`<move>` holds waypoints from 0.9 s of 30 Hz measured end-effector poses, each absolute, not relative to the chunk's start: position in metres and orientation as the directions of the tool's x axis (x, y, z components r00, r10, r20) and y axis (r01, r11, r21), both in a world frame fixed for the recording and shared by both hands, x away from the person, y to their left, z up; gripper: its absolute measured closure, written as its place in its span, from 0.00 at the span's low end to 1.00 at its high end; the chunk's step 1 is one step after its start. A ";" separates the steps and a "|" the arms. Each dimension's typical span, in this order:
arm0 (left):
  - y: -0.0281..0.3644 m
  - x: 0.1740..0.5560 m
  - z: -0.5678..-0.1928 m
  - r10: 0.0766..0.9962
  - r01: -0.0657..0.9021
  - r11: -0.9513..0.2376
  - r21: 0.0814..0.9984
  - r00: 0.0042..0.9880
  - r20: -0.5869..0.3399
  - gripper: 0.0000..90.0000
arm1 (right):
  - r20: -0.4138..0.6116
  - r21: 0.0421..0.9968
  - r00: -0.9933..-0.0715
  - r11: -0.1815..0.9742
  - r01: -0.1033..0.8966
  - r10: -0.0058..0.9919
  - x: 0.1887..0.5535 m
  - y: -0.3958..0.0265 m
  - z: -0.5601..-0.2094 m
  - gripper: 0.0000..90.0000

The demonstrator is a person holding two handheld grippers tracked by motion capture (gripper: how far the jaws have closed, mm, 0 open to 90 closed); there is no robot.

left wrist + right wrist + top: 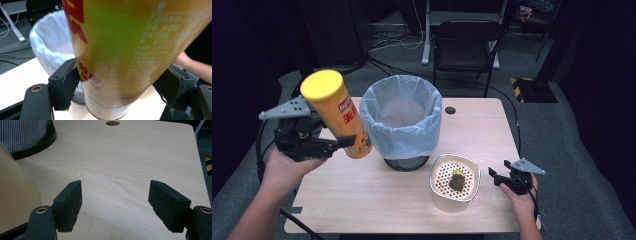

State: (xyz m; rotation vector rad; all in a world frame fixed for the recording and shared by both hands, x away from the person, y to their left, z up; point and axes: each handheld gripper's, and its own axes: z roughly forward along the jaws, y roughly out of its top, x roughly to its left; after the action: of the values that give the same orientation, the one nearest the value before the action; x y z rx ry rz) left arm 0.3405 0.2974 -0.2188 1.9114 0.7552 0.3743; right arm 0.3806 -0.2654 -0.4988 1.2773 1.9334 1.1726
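Note:
A tall yellow chip can [339, 114] with a yellow lid and red lettering hangs tilted above the table's left side, just left of the bin. My left gripper [343, 142] is shut on its lower half; in the left gripper view both pads press the can [125, 62] from either side. My right gripper [495, 176] rests low at the table's right front edge, beside the cream container, and is open. In the right gripper view its fingers [70, 205] stand apart over bare wood with nothing between them.
A black mesh bin [402, 120] lined with a pale blue bag stands mid-table. A cream container [454, 182] with a perforated insert holds a dark lump with a yellow bit. The wooden table [377, 200] has a cable hole [450, 110] at the back. A black chair [464, 45] stands behind.

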 end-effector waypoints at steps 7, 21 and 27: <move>0.287 0.362 -0.197 0.659 0.343 -0.311 0.887 0.750 -0.059 0.27 | 0.033 0.876 -0.408 0.170 0.451 0.912 0.381 -0.265 -0.500 0.30; 0.247 0.427 -0.191 0.694 0.392 -0.286 0.874 0.714 -0.093 0.27 | 0.029 0.877 -0.416 0.177 0.447 0.909 0.382 -0.266 -0.500 0.30; 0.235 0.445 -0.203 0.705 0.398 -0.285 0.872 0.703 -0.091 0.27 | 0.033 0.879 -0.420 0.174 0.445 0.907 0.383 -0.265 -0.501 0.30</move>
State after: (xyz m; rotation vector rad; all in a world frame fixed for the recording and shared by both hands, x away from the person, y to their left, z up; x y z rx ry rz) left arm 0.4450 0.2349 -0.2033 1.9140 0.8548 0.3857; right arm 0.3828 -0.2651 -0.5014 1.2699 1.9452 1.1858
